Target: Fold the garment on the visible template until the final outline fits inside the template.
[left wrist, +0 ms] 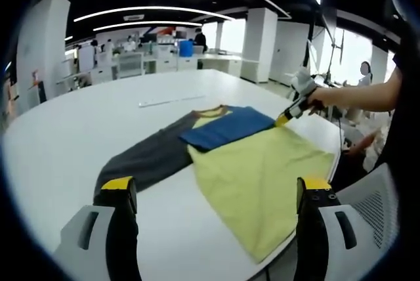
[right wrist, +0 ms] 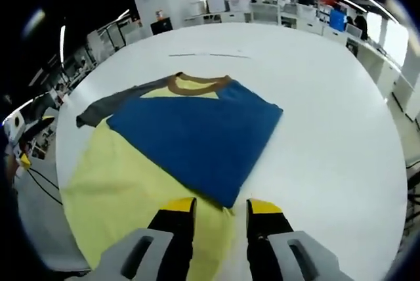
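We see the yellow, blue and grey cloth T-shirt (right wrist: 190,133) lying flat on the white round desk (right wrist: 328,130), a blue panel folded over its yellow body, one grey sleeve spread outward. The right gripper (right wrist: 220,212) holds the blue fold's corner, jaws narrowly apart around the cloth edge. The left gripper (left wrist: 213,192) hovers above the desk's near edge, jaws wide apart, holding nothing. A person's arm (left wrist: 357,96) reaches in beside a white mesh chair (left wrist: 377,205).
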### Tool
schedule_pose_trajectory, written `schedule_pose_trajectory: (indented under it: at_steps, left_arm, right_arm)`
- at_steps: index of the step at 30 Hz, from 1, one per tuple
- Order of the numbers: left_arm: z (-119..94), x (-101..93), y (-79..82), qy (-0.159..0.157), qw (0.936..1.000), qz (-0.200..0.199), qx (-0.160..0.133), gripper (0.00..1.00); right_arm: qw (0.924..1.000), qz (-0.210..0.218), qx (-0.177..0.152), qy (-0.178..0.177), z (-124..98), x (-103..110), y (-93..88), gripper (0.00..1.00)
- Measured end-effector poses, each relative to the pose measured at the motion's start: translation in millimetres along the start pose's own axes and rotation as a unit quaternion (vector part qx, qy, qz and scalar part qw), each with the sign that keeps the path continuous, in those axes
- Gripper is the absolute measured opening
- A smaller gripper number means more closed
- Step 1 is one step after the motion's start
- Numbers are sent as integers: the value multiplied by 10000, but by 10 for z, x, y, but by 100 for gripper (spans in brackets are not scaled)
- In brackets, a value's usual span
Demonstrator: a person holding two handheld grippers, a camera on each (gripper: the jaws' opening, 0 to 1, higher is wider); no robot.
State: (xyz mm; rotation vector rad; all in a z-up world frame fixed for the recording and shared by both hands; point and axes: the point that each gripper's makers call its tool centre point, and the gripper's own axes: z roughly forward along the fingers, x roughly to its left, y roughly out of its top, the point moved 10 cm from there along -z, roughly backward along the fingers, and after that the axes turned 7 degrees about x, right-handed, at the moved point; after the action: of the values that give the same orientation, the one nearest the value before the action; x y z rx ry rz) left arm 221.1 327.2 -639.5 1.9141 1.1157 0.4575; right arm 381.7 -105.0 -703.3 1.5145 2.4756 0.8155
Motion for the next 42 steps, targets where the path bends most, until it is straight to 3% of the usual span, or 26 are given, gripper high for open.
schedule_pose_trajectory:
  at_steps: [4,10,17,30,35,38,42]
  left_arm:
    - [-6,34,-9,57,10000,-19,15,98]
    - [-18,102,-43,164,9998,-92,31,98]
    - [-61,229,-93,366,9991,-191,36,98]
    - [-77,559,-126,891,9956,-289,13,95]
    - [-81,719,-156,1265,9910,-434,-34,89]
    - [-86,830,-179,1590,9854,-595,-117,86]
    - [-63,919,-211,1800,9811,-693,-133,82]
  right_arm:
    - [9993,-60,-274,231,-67,97,42,56]
    - [9965,-252,-663,446,-191,263,90,81]
    - [9924,-550,-893,640,-356,425,41,99]
    - [9811,-912,-1504,810,-782,607,-59,99]
    - [9775,-964,-1723,736,-927,638,-119,99]
    - [9769,-943,-1778,718,-1000,668,-176,99]
    - [9777,-977,-1748,637,-1042,686,-233,99]
